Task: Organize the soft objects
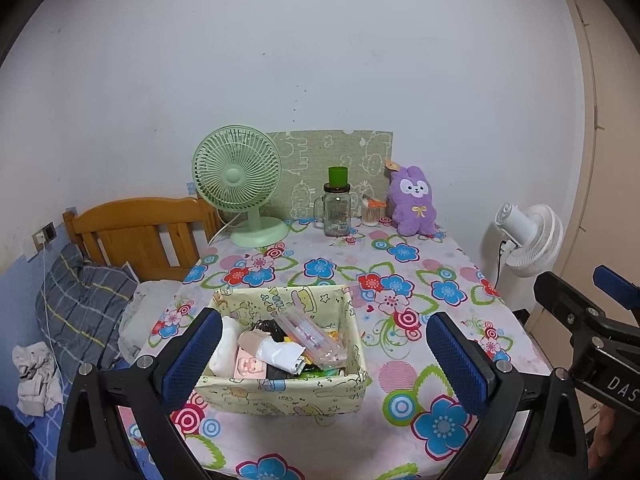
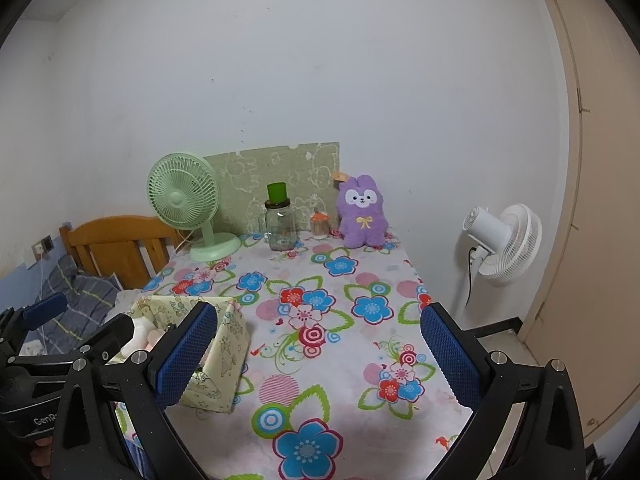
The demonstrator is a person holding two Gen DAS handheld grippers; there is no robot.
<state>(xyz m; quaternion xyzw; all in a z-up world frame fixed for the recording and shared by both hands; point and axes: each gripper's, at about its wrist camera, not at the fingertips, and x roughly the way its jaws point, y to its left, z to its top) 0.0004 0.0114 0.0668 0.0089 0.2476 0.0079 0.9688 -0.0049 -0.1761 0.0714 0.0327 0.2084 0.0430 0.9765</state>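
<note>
Left gripper (image 1: 324, 354) spread wide, holding nothing, hovering over near table edge with the fabric storage box (image 1: 280, 394) between its fingers in view; box packed with small clutter incl. a clear tube (image 1: 310, 338); green desk fan (image 1: 240, 184) far left of the floral tablecloth (image 1: 400, 280); glass jar with green cap (image 1: 337, 204) mid-back; purple plush toy (image 2: 362, 214) upright at back right against wall; right gripper (image 2: 318, 354) wide apart, empty, over bare cloth right of box; white fan (image 2: 504, 240) off table, right.
</note>
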